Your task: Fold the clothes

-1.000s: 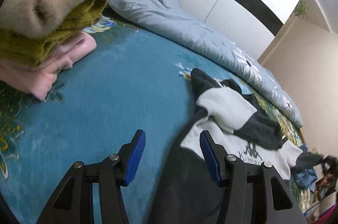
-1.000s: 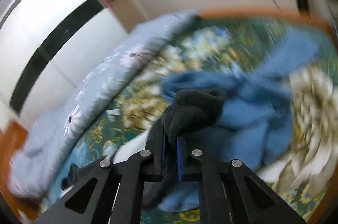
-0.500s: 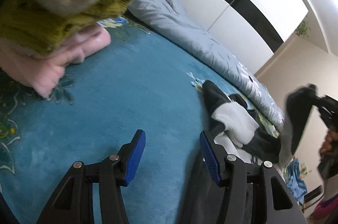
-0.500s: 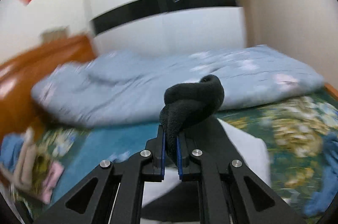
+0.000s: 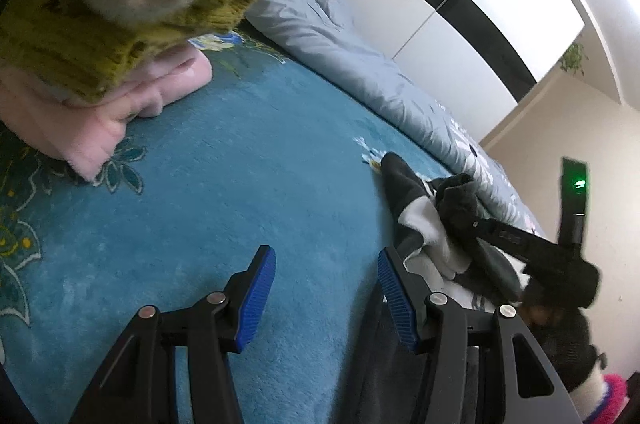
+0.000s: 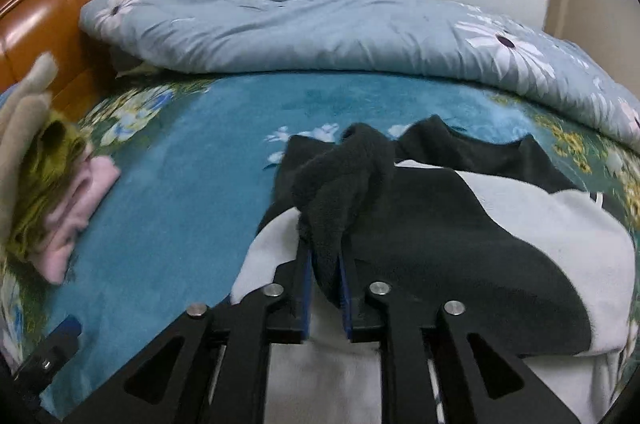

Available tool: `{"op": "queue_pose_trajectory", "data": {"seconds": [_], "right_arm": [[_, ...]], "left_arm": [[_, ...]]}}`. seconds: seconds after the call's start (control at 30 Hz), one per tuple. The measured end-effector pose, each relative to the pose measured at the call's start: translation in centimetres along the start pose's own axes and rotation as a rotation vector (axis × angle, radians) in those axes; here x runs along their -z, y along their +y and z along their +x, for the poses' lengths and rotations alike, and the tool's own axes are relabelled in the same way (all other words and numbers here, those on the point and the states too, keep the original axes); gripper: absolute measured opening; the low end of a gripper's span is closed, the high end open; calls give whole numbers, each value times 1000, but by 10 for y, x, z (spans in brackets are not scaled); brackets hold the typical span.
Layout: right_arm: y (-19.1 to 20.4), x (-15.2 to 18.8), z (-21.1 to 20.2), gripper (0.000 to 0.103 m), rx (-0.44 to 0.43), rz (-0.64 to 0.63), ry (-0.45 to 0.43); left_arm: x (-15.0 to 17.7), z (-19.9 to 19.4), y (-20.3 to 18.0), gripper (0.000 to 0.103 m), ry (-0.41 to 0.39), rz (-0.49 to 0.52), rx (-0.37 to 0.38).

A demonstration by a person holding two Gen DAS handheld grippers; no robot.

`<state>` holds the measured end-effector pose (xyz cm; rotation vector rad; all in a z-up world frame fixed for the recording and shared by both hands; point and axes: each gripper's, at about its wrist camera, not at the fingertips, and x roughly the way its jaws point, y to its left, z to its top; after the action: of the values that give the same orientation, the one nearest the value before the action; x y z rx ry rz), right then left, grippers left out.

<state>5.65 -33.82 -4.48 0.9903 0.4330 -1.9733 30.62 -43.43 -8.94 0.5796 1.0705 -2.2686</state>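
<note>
my right gripper [image 6: 325, 294] is pinched tight on a dark sleeve end [image 6: 344, 180] of the black-and-white sweatshirt [image 6: 500, 236], the fleece bunched up between the blue pads and poking forward past the tips. the sweatshirt lies spread on the teal blanket [image 6: 192, 192] just under and to the right of that claw, its long axis running from the claw's base out toward the pale blue quilt [image 6: 320, 20], black collar end farthest away. half a second ago this claw was lifted with the sleeve hanging in the air; now it is down at the garment.

my left gripper [image 5: 326, 294] hangs spread wide with nothing between its blue pads, over bare blanket [image 5: 224, 192]. the sweatshirt [image 5: 424, 224] sits just off its right fingertip, and the right gripper [image 5: 460, 220] shows there too, clamped on the dark cloth. the folded stack, beige over olive knit [image 5: 80, 44] over pink [image 5: 120, 104], lies ahead and to the left, and looms nearer than a second ago.
</note>
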Motion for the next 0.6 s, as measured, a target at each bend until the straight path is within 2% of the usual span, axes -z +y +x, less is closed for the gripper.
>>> {"op": "queue_pose_trajectory", "data": {"seconds": [0.03, 0.1, 0.17, 0.27, 0.3, 0.37, 0.43, 0.5, 0.57, 0.6], "right_arm": [[3, 1, -1, 41, -37, -24, 13], [2, 10, -17, 41, -94, -54, 29], [-10, 19, -37, 41, -100, -49, 9], [-43, 37, -62, 44, -66, 5, -20], [-57, 44, -70, 45, -42, 30, -26], [-86, 59, -85, 46, 0, 86, -37], [-116, 75, -97, 46, 5, 179, -37], [-137, 90, -108, 46, -1, 220, -59], [-154, 104, -116, 46, 9, 260, -76], [-162, 110, -119, 46, 12, 287, -82]], "left_arm": [[0, 1, -1, 58, 3, 7, -1], [1, 3, -2, 58, 10, 16, 1], [-1, 6, -6, 58, 30, 6, 33], [-5, 14, -24, 61, 105, -12, 171], [-7, 22, -35, 68, 147, 4, 215], [-9, 40, -58, 69, 218, 49, 274], [-13, 56, -81, 69, 235, 103, 266], [-17, 74, -105, 69, 266, 154, 273], [-21, 97, -124, 69, 309, 158, 282], [-23, 109, -129, 69, 319, 149, 246]]}}
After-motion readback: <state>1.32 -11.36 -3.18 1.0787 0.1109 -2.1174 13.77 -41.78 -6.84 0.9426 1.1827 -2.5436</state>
